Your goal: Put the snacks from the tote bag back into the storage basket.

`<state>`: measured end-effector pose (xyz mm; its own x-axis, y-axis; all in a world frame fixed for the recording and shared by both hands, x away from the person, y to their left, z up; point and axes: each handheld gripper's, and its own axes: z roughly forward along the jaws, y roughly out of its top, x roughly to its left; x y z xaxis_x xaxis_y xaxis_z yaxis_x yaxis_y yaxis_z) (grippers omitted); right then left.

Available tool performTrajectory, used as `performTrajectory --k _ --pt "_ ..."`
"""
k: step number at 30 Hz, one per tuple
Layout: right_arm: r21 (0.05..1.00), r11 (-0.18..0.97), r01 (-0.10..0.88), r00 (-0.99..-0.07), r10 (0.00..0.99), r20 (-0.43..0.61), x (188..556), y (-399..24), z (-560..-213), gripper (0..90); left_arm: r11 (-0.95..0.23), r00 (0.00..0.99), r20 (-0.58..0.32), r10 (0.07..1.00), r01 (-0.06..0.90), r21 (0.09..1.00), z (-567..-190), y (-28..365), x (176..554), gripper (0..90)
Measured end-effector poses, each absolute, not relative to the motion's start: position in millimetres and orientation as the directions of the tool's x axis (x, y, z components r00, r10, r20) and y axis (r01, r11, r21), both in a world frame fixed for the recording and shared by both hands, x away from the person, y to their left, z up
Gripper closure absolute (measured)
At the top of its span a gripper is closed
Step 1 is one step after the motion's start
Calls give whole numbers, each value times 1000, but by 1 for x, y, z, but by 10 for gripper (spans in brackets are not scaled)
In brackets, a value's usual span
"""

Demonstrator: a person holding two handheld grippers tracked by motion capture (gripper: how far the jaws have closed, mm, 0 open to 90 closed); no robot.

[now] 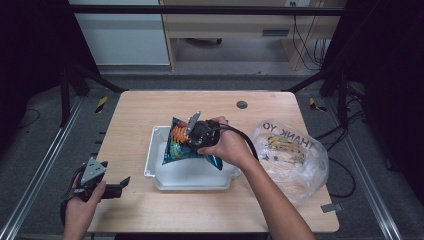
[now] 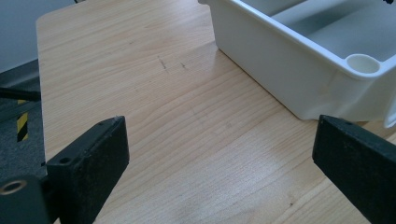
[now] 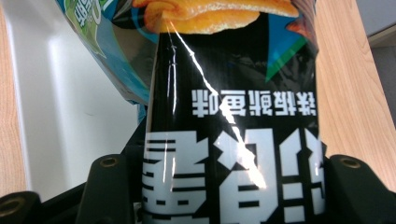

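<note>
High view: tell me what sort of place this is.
Probably a lab or recording workspace, not a home: a wooden table boxed in by a black metal frame, loose cables on the floor beyond it, and hazard-striped tape marking the floor.

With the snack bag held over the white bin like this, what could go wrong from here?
1. The right gripper pinches the glossy snack bag at one end, so it might slip out.
2. The bag hangs partly over the white bin's far rim, so it may drop onto the table.
3. A hard squeeze may crush the chips.
</note>
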<state>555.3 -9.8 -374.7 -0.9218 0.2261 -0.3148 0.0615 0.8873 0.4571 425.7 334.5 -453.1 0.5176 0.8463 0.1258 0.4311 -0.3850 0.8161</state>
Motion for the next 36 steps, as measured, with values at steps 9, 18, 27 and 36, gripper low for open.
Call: performTrajectory --k 9,18,27,36 --pt "447 893 55 -928 211 -307 556 -5 -381 419 -381 517 121 847 433 817 -453 335 425 34" --pt "439 897 49 -933 198 -301 556 -3 -384 419 -385 519 124 846 432 816 -453 335 426 34" --pt "432 901 51 -935 195 -295 558 -1 -389 419 -385 521 124 845 432 816 -453 335 426 34" --pt "425 903 69 -938 204 -280 559 -3 -394 419 -387 522 124 844 432 815 -453 335 426 33"
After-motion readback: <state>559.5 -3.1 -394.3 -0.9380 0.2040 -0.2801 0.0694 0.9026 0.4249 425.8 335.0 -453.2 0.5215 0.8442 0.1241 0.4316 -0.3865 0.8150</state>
